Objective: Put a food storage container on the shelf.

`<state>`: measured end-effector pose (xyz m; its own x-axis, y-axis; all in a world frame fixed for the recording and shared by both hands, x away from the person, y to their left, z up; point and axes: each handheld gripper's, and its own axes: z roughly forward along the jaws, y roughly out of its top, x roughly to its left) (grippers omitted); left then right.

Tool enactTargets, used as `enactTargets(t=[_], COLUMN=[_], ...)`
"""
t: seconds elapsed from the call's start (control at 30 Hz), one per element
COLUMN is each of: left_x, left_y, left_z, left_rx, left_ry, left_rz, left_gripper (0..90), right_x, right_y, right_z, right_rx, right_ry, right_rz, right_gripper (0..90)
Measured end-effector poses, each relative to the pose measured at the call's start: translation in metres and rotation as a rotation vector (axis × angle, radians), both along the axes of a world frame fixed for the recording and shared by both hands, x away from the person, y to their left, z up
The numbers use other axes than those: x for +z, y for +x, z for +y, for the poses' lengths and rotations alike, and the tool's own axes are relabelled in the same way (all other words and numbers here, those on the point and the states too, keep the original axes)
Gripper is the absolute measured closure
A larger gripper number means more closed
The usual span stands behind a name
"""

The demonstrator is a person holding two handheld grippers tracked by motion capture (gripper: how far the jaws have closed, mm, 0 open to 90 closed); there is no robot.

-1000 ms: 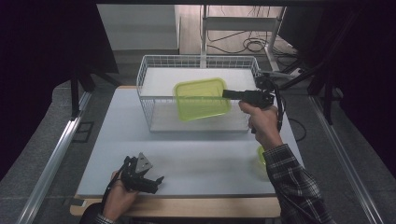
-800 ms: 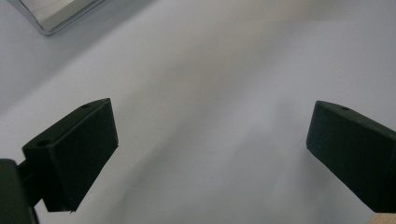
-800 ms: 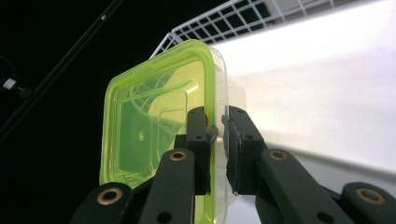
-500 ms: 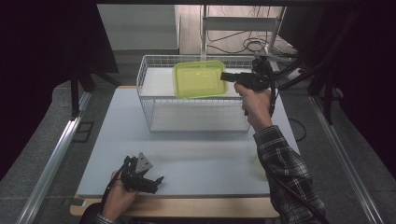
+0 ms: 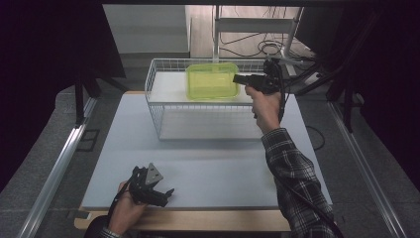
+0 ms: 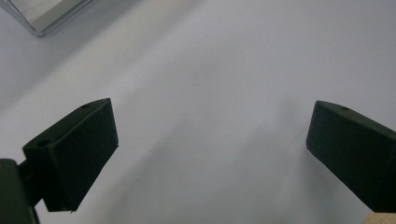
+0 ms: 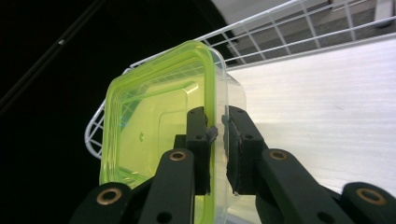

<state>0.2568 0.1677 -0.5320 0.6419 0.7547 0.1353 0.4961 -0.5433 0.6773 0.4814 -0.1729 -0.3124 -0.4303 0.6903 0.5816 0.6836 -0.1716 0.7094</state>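
Observation:
A clear plastic box with a yellow-green lid (image 5: pixel 212 81) hangs over the upper shelf of the white wire basket (image 5: pixel 153 106). My right gripper (image 5: pixel 239 79) is shut on the box's right rim, held out at arm's length. In the right gripper view the box (image 7: pixel 154 126) stands on edge and the jaws pinch its rim, my right gripper (image 7: pixel 218 133) closed tight. My left gripper (image 5: pixel 167 193) rests low near the table's front edge, open. Its wide-apart jaws frame bare table, my left gripper (image 6: pixel 210 140) holding nothing.
The grey-white table top (image 5: pixel 208 163) spreads in front of the basket, with a wooden front edge (image 5: pixel 198 220). Cables and a metal stand (image 5: pixel 257 34) lie behind the basket. Dark curtains close both sides. A metal rail (image 5: pixel 59 163) runs along the left.
My right gripper has carried the green-lidded box up and away, from the basket's front to over its upper shelf, and the box has levelled. The left gripper has stayed put.

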Motion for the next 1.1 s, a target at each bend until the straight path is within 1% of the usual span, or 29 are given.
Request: enactTargets(t=[0.07, 0.1, 0.2, 0.27, 0.3, 0.33, 0.5, 0.67, 0.73, 0.77, 0.8, 0.87, 0.93, 1.1], left_x=[0.0, -0.001, -0.001, -0.002, -0.002, -0.003, -0.002, -0.003, -0.003, -0.003, -0.003, -0.003, -0.003, -0.003], left_y=[0.0, 0.0, 0.0, 0.0, 0.0, 0.0, 0.0, 0.0, 0.0, 0.001, 0.001, 0.001, 0.001, 0.001], left_z=[0.0, -0.001, -0.002, -0.002, -0.003, -0.003, -0.003, -0.003, -0.003, -0.003, -0.003, -0.003, -0.003, -0.003], left_rx=[-0.004, -0.004, -0.009, -0.013, -0.013, -0.015, -0.016, -0.018, -0.017, -0.02, -0.017, -0.017, -0.019, -0.018], left_ry=[0.004, 0.004, 0.008, 0.018, 0.015, 0.016, 0.019, 0.022, 0.019, 0.025, 0.023, 0.026, 0.025, 0.026], left_rz=[0.004, 0.005, 0.009, 0.013, 0.015, 0.017, 0.017, 0.019, 0.021, 0.022, 0.025, 0.026, 0.025, 0.023], left_gripper=[2.0, 2.0, 1.9, 1.9, 1.9, 1.9, 1.9, 1.9, 1.9, 1.9, 1.9, 1.9, 1.9, 1.9], right_x=[-0.002, -0.003, -0.006, -0.007, -0.008, -0.008, -0.008, -0.007, -0.007, -0.008, -0.008, -0.008, -0.007, -0.008], right_y=[0.001, 0.002, 0.006, 0.008, 0.009, 0.01, 0.013, 0.015, 0.016, 0.017, 0.017, 0.017, 0.018, 0.019], right_z=[0.0, -0.001, -0.002, -0.002, -0.002, -0.001, 0.001, 0.006, 0.007, 0.007, 0.007, 0.008, 0.009, 0.007], right_rx=[-0.004, -0.005, -0.006, -0.01, -0.008, -0.01, -0.026, -0.032, -0.027, -0.026, -0.024, -0.023, -0.02, -0.022], right_ry=[-0.017, -0.008, -0.006, -0.009, -0.012, -0.023, -0.053, -0.148, -0.148, -0.152, -0.157, -0.181, -0.205, -0.206], right_rz=[-0.004, 0.004, 0.018, 0.022, 0.022, 0.015, 0.016, -0.008, -0.009, -0.01, -0.012, -0.025, -0.034, -0.032], right_gripper=[79.8, 79.7, 78.8, 77.9, 77.4, 76.8, 74.3, 70.0, 69.1, 68.2, 66.2, 62.2, 60.2, 53.7])
